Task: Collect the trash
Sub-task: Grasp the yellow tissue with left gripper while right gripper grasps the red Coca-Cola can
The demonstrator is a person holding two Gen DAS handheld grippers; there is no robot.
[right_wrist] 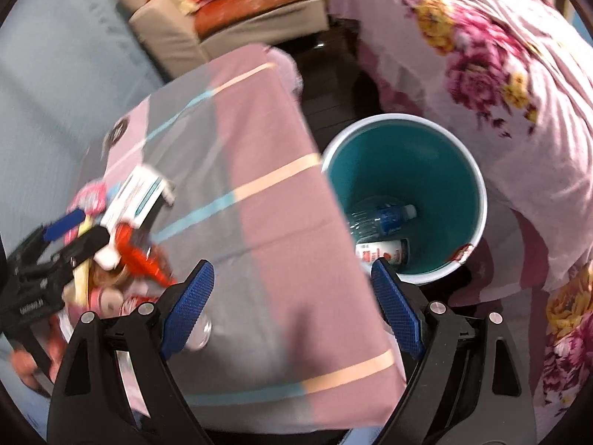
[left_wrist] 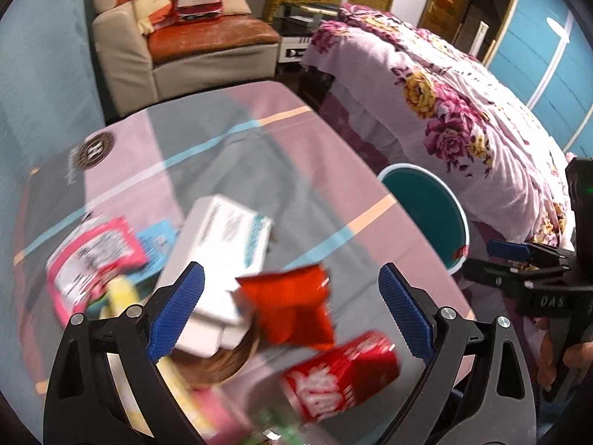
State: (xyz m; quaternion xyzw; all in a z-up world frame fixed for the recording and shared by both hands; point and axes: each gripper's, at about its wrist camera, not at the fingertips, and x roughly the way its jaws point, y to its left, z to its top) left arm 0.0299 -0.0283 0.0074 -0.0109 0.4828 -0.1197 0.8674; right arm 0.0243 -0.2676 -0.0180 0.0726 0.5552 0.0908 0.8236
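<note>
Both grippers hang empty, jaws spread: the left gripper [left_wrist: 291, 311] over the table's litter, a red wrapper [left_wrist: 292, 307] and red can [left_wrist: 341, 374], the right gripper [right_wrist: 292, 306] near the teal bin [right_wrist: 478, 193] holding two bottles. Next comes another pick, probably descending on the wrapper.

Teal bin [right_wrist: 437, 155], red can [left_wrist: 341, 374], floral bedspread [left_wrist: 444, 118]
</note>
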